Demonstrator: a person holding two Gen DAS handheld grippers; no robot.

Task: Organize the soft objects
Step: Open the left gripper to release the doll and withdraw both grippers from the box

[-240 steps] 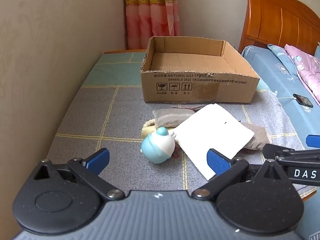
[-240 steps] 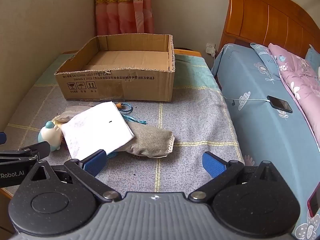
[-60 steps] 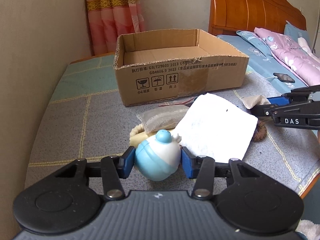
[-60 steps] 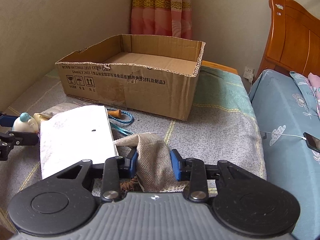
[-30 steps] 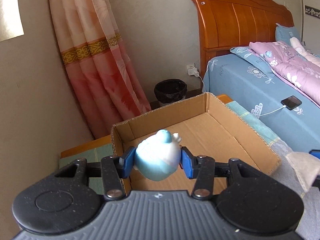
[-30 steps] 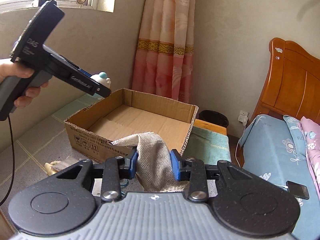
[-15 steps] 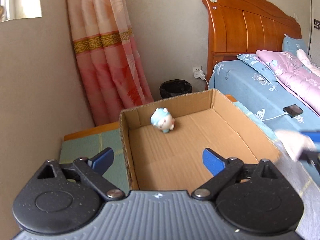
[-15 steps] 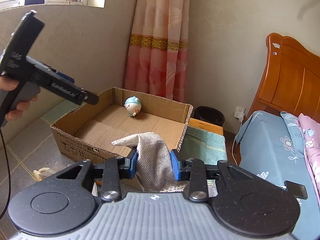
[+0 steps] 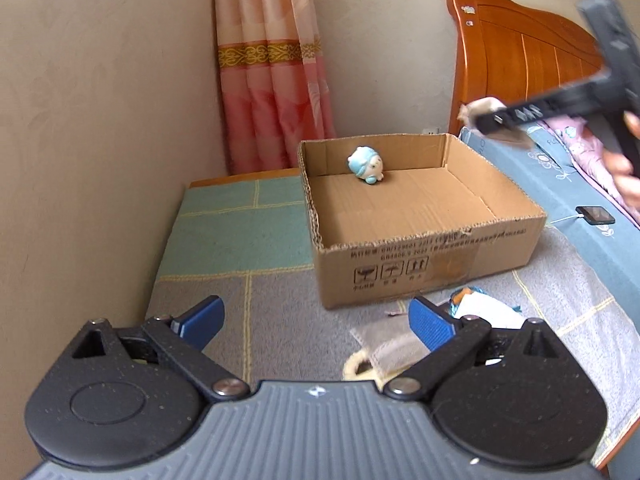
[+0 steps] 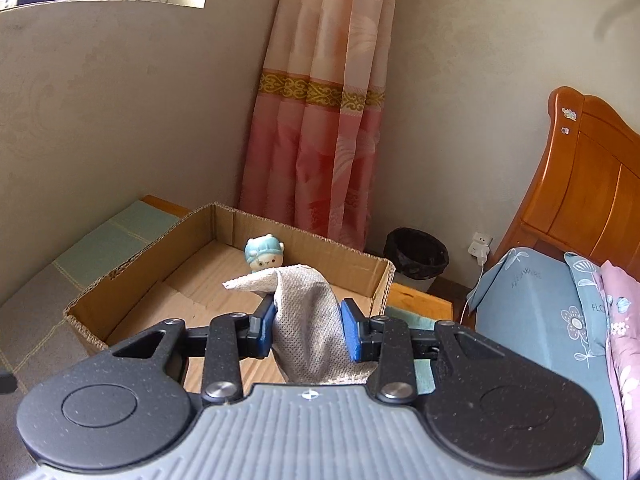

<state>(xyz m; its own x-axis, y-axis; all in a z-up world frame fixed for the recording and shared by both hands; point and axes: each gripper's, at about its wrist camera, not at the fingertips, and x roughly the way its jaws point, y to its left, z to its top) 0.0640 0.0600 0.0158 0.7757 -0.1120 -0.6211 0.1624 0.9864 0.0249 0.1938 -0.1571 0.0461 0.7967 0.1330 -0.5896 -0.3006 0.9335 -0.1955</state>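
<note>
The blue-and-white soft toy (image 9: 366,165) now lies inside the cardboard box (image 9: 420,240), against its far wall near the far-left corner, where a second ago you still had it clamped over the box. Your left gripper (image 9: 316,322) has let it go and drawn back toward the near side of the desk (image 9: 236,240); its fingers stand wide apart with nothing between them. That settles the first soft object. Your right gripper (image 10: 307,330) has its fingers clamped on the grey knitted cloth (image 10: 308,316), which hangs in a bunch over the near-right part of the box, with the toy visible just beyond it. Judging from this, dropping that cloth is the step in hand: carry it further over the open box before you part the fingers, since a limp cloth can drape over the box's wall and slide out. More remains on the desk in front of the box's near wall: a pale fabric pouch (image 9: 384,346) with a cream ring (image 9: 356,366) beside it, and a white sheet (image 9: 490,314) over something blue. Your freed left gripper hovers near those, well placed to take the pouch next.
</note>
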